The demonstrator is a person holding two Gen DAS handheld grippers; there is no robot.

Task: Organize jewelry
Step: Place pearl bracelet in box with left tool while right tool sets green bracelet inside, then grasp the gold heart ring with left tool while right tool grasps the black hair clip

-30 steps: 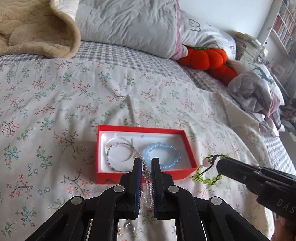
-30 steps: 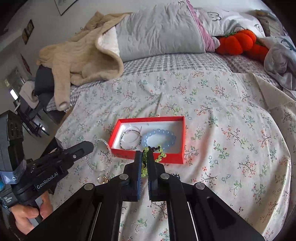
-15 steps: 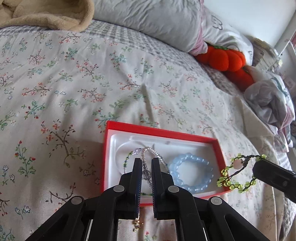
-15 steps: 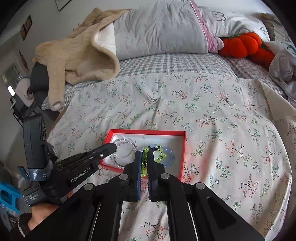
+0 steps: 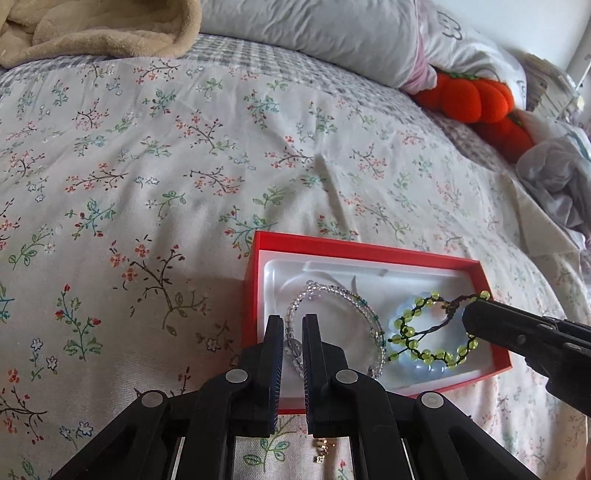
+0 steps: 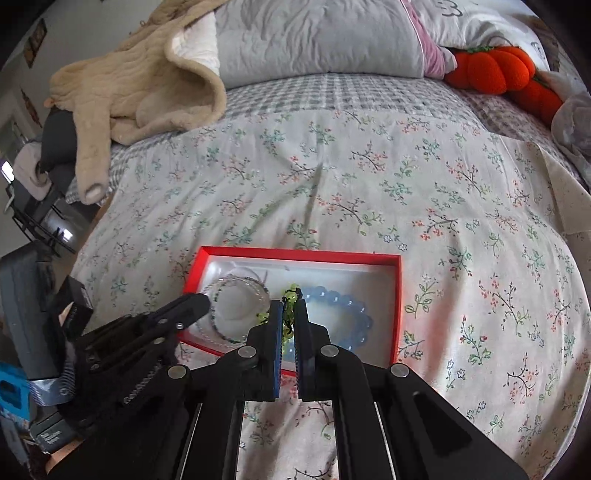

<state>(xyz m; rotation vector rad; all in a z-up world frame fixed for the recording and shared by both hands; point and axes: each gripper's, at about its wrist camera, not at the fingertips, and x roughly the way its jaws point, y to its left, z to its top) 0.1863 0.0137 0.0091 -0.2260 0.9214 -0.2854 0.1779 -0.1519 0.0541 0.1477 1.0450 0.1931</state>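
Bracelets (image 5: 421,363) inside box (image 5: 364,251) on bedspread (image 5: 184,177), pillows (image 5: 314,33) behind.

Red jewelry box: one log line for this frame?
left gripper: shut on clear bead bracelet | right gripper: shut on green bead bracelet | both over red jewelry box | blue bead bracelet: inside

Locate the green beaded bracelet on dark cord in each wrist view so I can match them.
Left wrist view: green beaded bracelet on dark cord lower right, over the pale blue bead bracelet, held by the right gripper.
Right wrist view: bracelet low centre, between that gripper's fingertips.
Shared landmark: red box with white liner.
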